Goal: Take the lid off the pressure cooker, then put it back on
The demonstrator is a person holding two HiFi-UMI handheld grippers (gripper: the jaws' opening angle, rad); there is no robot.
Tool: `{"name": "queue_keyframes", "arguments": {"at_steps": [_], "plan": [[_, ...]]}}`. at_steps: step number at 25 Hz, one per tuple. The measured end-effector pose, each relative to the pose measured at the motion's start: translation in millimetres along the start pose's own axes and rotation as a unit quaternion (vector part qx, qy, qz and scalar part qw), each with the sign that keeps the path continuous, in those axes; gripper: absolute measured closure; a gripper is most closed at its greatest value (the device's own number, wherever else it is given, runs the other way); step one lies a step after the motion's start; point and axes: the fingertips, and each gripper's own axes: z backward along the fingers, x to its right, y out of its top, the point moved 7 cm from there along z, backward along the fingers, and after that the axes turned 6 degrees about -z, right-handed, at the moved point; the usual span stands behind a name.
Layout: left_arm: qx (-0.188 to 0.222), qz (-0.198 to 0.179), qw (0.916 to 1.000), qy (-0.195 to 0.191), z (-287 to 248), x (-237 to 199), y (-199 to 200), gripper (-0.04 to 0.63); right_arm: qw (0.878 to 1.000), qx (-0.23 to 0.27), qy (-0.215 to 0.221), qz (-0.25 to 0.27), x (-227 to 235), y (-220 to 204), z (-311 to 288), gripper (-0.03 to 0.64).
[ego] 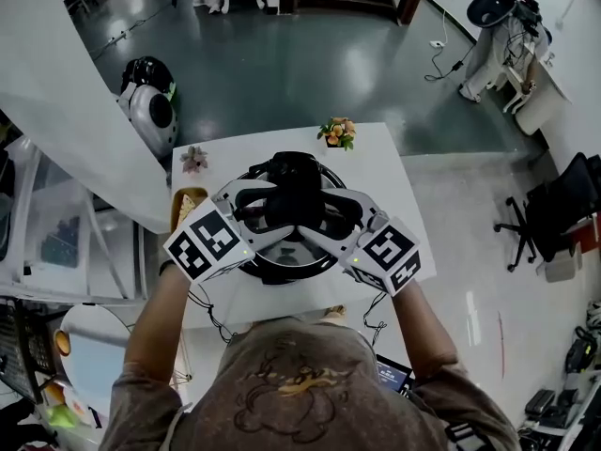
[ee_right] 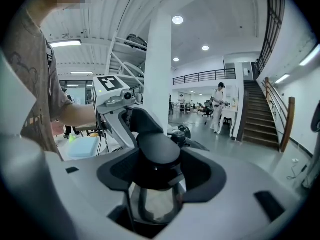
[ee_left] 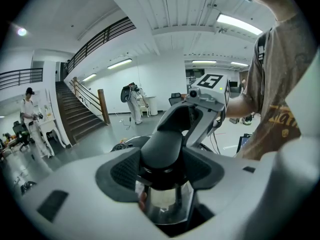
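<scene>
A small white table (ego: 385, 172) stands on a glossy grey floor in an open hall. At its middle sits the pressure cooker (ego: 282, 271) with the lid (ego: 297, 188) over it; I cannot tell whether the lid is seated or raised. The lid's black handles lie on one line across the cooker, side to side from where I stand. My left gripper (ego: 255, 212) is clamped on the left handle (ee_left: 162, 143) and my right gripper (ego: 336, 216) on the right handle (ee_right: 159, 146), each facing the other across the cooker. Both are equally near, so I judge the coming move a shared one, with that handle line kept level over the cooker.
</scene>
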Motion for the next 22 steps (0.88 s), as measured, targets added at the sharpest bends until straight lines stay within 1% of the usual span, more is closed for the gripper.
{"name": "queue_keyframes", "arguments": {"at_steps": [11,18,22], "plan": [[0.005,-0.015,0.9993,-0.032,25.1,-19.0,-27.5,0.330,0.999,-0.004,-0.037,-0.018,-22.4,6.0,-35.5,0.357],[0.013,-0.024,0.9979,-0.058,24.4,-28.5,-40.3,0.330,0.997,-0.010,-0.068,-0.023,-26.8,3.9,-48.0,0.357],[0.022,-0.025,0.9965,-0.077,21.1,-34.2,-42.2,0.330,0.996,-0.013,-0.083,-0.036,-26.1,4.1,-49.5,0.357]]}}
